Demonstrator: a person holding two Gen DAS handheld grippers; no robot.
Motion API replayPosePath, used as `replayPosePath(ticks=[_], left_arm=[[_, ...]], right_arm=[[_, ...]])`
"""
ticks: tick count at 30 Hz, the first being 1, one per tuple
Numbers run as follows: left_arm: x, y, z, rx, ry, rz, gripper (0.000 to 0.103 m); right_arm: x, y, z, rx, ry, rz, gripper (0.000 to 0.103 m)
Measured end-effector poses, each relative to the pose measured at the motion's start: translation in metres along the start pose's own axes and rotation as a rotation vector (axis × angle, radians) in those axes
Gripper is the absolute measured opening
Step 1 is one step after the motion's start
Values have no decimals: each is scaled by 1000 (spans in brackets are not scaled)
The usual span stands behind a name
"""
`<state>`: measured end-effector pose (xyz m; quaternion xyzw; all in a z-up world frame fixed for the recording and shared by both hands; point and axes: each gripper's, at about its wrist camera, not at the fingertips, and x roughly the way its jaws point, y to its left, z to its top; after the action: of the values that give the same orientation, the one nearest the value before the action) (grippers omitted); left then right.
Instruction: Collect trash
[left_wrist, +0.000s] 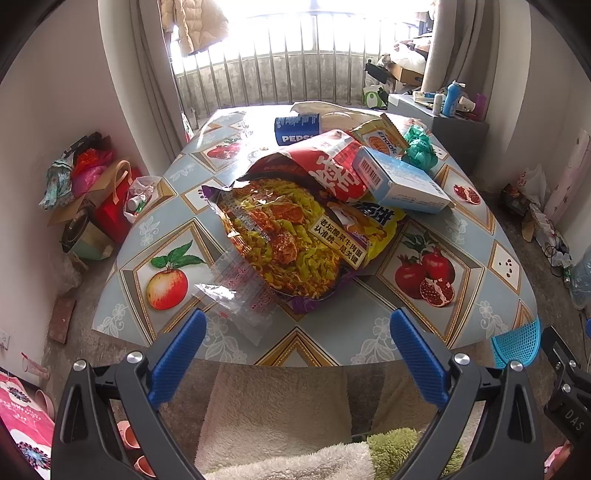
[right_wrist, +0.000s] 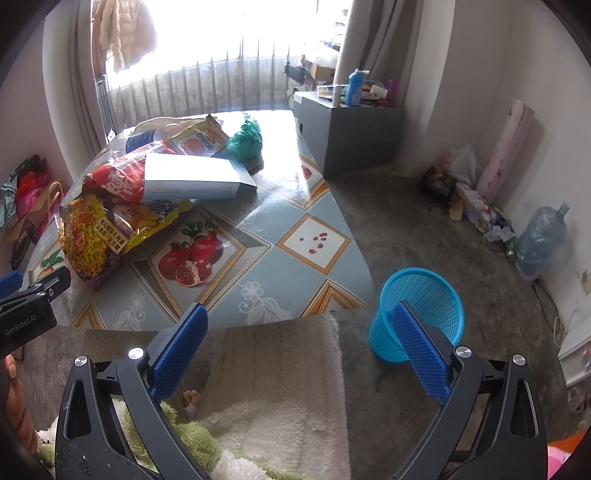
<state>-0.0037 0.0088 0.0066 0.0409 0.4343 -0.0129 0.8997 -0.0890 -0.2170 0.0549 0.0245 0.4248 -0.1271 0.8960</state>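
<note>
Both tongs gape empty at the table's near edge: the left gripper (left_wrist: 297, 328) faces the trash pile, the right gripper (right_wrist: 299, 325) hangs between table (right_wrist: 258, 258) and blue bin (right_wrist: 417, 314) on the floor. Nearest the left is a clear wrapper (left_wrist: 240, 291), touching the noodle bag (left_wrist: 280, 240). Best pinch that loose wrapper by its edge, low and flat, then carry it right to the bin.

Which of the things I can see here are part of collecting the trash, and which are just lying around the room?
Part of the job:
noodle wrapper
clear wrapper
red snack bag
light blue carton
Pepsi can
Enaak packet
green plastic bag
blue mesh bin

Just lying about:
water jug
grey cabinet
blue bottle
hanging jacket
</note>
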Motion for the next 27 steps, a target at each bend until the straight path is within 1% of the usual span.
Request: replayPosePath(ticks=[27], left_arm=[[1, 4, -2, -7, 2, 2, 98]], right_arm=[[4, 3, -1, 2, 10, 1, 95]])
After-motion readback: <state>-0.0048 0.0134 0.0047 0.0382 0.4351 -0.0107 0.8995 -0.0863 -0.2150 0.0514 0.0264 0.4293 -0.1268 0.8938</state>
